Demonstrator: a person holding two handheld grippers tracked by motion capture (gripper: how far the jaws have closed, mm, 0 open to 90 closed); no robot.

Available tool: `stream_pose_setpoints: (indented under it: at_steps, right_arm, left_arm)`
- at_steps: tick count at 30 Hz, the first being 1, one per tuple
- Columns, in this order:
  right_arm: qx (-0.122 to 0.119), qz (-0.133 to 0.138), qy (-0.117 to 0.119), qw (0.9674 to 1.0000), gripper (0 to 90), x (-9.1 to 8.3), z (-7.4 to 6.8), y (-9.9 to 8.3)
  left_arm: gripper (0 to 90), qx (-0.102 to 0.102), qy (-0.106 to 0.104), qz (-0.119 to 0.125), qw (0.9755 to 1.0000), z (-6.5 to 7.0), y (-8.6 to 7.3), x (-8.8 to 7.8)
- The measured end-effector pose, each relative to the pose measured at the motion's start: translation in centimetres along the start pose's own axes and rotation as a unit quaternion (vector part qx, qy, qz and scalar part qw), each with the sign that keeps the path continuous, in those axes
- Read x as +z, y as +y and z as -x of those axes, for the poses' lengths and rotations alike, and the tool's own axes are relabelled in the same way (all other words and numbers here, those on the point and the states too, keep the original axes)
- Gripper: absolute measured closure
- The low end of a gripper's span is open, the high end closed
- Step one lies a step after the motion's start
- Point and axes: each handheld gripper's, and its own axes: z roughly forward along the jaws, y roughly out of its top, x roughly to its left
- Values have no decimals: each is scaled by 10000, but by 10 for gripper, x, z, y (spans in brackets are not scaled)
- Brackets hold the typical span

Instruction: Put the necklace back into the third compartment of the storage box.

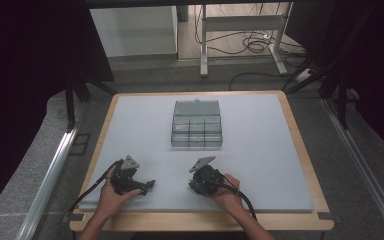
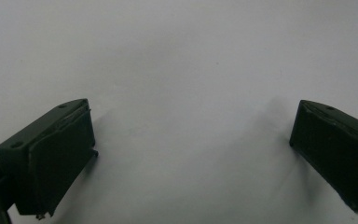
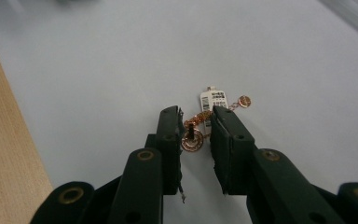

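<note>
Jewellery chain (image 3: 200,126): one, rose-gold, with one white tag (image 3: 213,100), clamped in right gripper (image 3: 196,122), seen from that gripper's view. Left gripper (image 2: 191,135) jaws apart over bare mat (image 2: 177,56). One compartment box (image 1: 197,125) seen from above.

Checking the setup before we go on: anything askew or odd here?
Nothing stands out. The clear compartment box sits square on the mat, lid open. The rose-gold chain with its tag lies between the right gripper jaws, not spilled.

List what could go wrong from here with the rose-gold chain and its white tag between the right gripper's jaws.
1. The right gripper pinches only part of the thin rose-gold chain; it may slip out when lifted.
2. The white paper tag and small round rose-gold charm lie outside the jaws and could swing or snag.
3. The clear plastic compartment box has small cells, so the dangling end might land in the wrong one.
</note>
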Motion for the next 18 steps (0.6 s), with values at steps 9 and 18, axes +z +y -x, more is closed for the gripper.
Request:
stream_pose_setpoints:
  at_steps: [9, 18]
  right_arm:
    - [-49, -54, -115, 9999, 774, 2, -4, 3]
    - [33, -66, -93, 9999, 780, 2, -3, 3]
  left_arm:
    - [0, 2, 2, 1, 10000, 0, 0, 0]
    - [0, 0, 1, -1, 10000, 0, 0, 0]
